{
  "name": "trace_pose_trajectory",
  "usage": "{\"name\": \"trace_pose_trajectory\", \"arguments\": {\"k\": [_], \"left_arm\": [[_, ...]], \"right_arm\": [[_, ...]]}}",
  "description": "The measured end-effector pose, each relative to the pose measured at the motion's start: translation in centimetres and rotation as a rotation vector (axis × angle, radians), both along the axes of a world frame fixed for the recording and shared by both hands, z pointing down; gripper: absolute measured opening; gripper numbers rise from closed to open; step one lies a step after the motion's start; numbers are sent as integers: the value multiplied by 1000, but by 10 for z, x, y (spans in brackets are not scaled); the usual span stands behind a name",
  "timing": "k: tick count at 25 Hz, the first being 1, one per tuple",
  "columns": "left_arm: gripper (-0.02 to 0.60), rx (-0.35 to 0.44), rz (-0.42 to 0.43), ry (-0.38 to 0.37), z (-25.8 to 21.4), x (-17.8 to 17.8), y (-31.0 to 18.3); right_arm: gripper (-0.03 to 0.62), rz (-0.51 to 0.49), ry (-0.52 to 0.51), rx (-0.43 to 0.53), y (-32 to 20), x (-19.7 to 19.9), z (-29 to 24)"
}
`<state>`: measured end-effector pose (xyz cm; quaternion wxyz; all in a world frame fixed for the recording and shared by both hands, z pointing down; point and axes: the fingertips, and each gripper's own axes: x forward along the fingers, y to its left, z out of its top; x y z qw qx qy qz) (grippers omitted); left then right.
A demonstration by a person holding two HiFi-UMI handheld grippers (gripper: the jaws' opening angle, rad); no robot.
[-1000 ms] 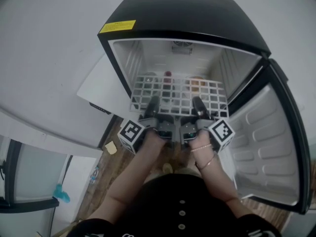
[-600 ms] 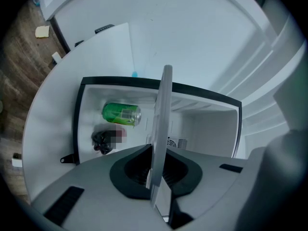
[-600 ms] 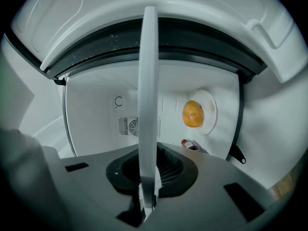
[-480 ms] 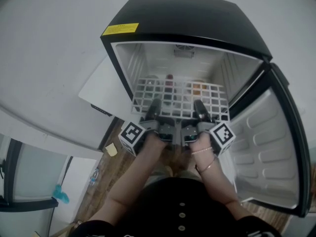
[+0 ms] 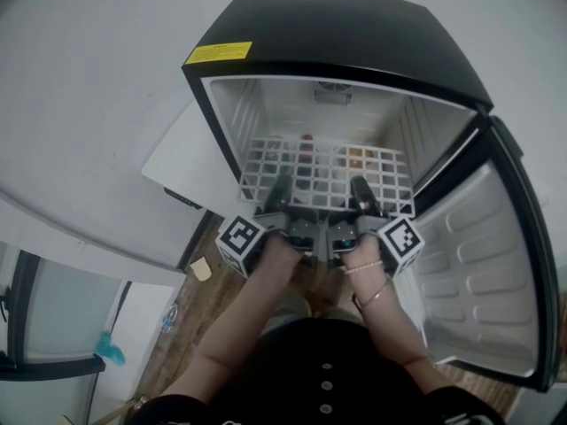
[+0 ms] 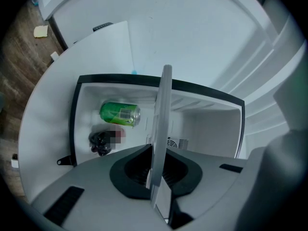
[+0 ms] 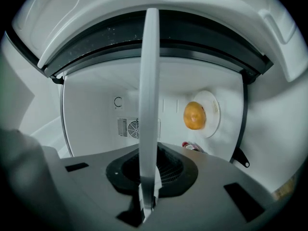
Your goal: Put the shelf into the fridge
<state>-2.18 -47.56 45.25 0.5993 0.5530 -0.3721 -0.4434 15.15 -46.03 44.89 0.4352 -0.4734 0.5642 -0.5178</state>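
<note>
The fridge (image 5: 337, 34) stands with its door (image 5: 483, 264) swung wide to the fridge's right side. The shelf (image 5: 328, 171), a white wire grid, lies level inside the fridge's upper part. It spans from one side wall of the fridge to the other, and its front edge sits at the fridge's mouth.

The left claw (image 5: 277, 191) is clamped on that front edge toward the fridge's left wall. In the left gripper view the shelf runs edge-on straight out from between the two dark pads, which press on it from both sides. The right claw (image 5: 361, 193) grips the same front edge toward the fridge's right wall, and in its own view the pads are likewise pinched on the thin white rim. Both claws point level into the fridge, side by side, near each other.

Below the shelf, deeper in the fridge, lie a green can (image 6: 120, 114) and a dark item (image 6: 100, 142) just beside it. An orange round thing (image 7: 194, 115) rests on a white plate (image 7: 214, 110). A fan vent (image 7: 129, 127) sits in the fridge's back wall.
</note>
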Motion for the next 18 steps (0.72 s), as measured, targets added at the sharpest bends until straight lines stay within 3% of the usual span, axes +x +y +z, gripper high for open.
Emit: {"name": "trace_pose_trajectory", "arguments": {"k": [5,18], "left_arm": [[31,1,-2,21,-3,3,-8],[31,14,16,-34,-2,6,-34]], "right_arm": [[31,0,9,7,-9,1,0],[31,12,8,14,-35,6,-1]]}}
